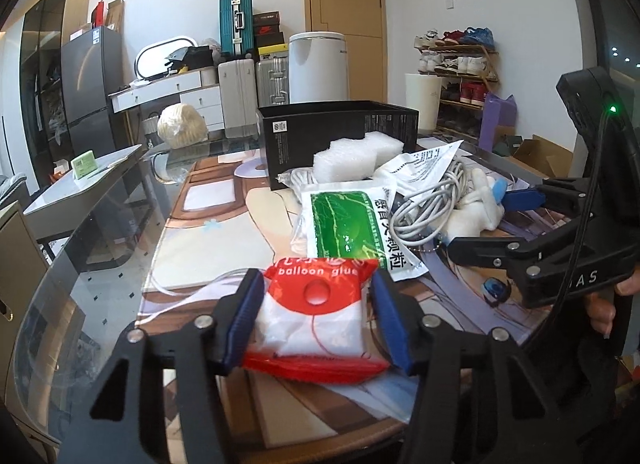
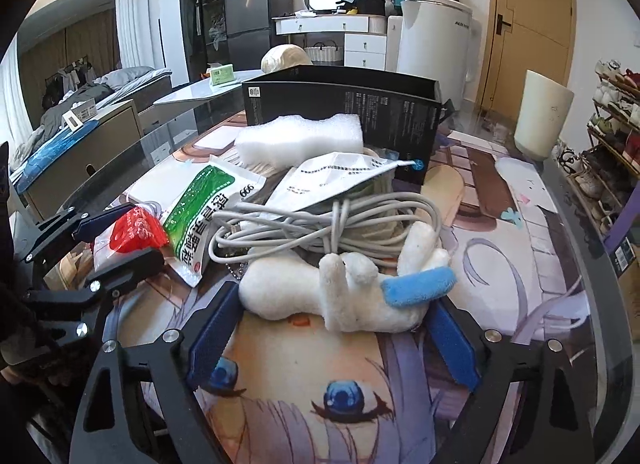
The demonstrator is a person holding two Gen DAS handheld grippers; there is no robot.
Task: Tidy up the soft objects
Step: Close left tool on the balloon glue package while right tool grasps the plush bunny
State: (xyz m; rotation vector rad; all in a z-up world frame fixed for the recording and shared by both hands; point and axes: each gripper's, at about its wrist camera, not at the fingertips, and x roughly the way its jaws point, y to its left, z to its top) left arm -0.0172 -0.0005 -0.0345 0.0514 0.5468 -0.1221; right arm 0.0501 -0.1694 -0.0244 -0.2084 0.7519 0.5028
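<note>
A red-and-white "balloon glue" packet [image 1: 316,324] lies on the printed mat, and my left gripper [image 1: 316,284] is shut on it, a blue pad pressed to each side. The right wrist view shows this gripper [image 2: 128,240] at the left, with the red packet [image 2: 136,234] between its fingers. A white plush toy [image 2: 360,304] with a blue part lies between the pads of my right gripper [image 2: 334,296]. That gripper stands open close around the toy, which does not look squeezed. In the left wrist view the right gripper [image 1: 492,224] flanks the plush toy [image 1: 480,208].
Beyond the toy lie a coiled grey cable [image 2: 320,224], a green-and-white sachet [image 2: 204,200], a white pouch [image 2: 332,172] and white foam [image 2: 296,140]. An open black box [image 2: 360,104] stands behind them. The mat [image 1: 224,248] covers a round glass table [image 1: 60,304].
</note>
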